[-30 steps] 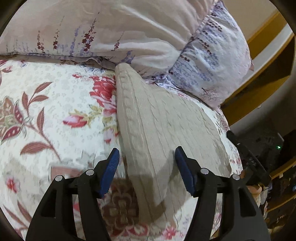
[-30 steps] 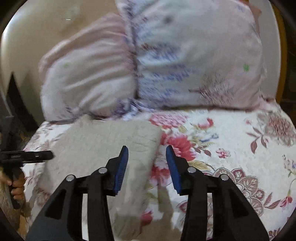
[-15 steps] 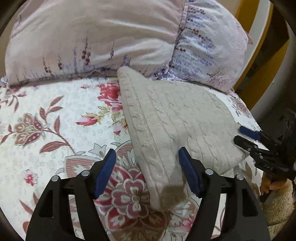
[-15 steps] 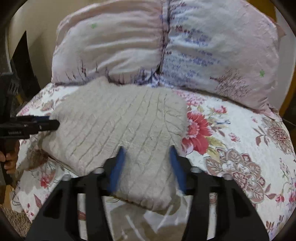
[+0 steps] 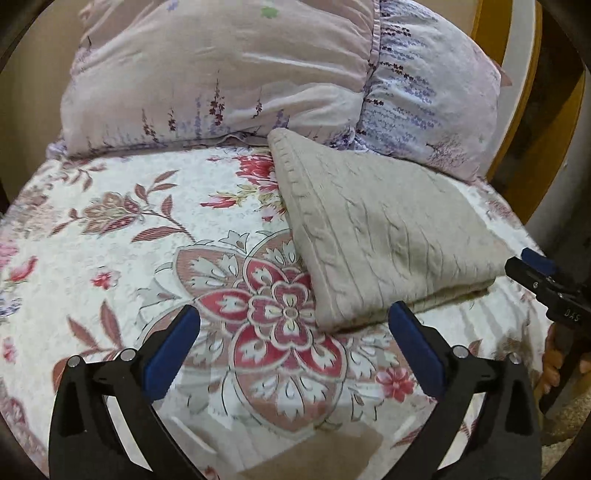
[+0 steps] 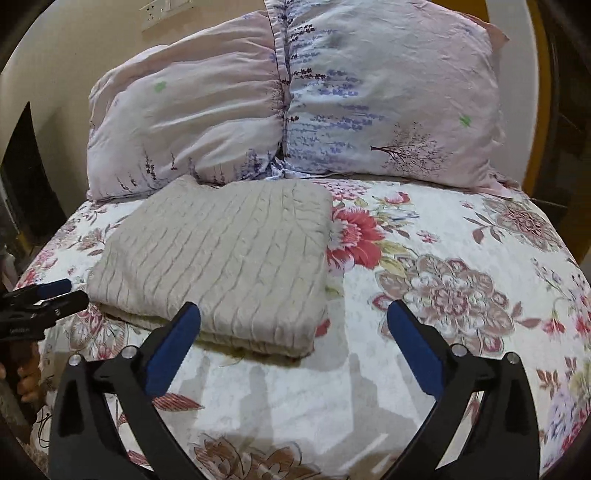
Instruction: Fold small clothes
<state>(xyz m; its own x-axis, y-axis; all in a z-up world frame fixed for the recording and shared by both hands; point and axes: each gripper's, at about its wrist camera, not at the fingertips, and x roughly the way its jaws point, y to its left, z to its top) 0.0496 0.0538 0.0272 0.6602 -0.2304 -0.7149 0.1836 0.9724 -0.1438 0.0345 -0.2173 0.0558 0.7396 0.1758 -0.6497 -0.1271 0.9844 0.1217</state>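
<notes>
A beige cable-knit sweater (image 5: 384, 236) lies folded into a flat stack on the floral bedsheet (image 5: 147, 258), its far edge touching the pillows. It also shows in the right wrist view (image 6: 229, 258). My left gripper (image 5: 293, 339) is open and empty, hovering above the sheet just short of the sweater's near corner. My right gripper (image 6: 293, 339) is open and empty, just short of the sweater's near right corner. Each gripper shows at the edge of the other's view: the right one (image 5: 543, 280), the left one (image 6: 40, 299).
Two pale floral pillows (image 6: 207, 118) (image 6: 391, 96) lean at the head of the bed behind the sweater. A wall with a socket plate (image 6: 166, 11) is behind them. A yellow and white bed frame edge (image 5: 517, 110) is at the right. Open sheet lies right of the sweater (image 6: 461, 277).
Both grippers have pulled back and up from the sweater, and their jaws have opened wider. The folded sweater stays flat on the sheet.
</notes>
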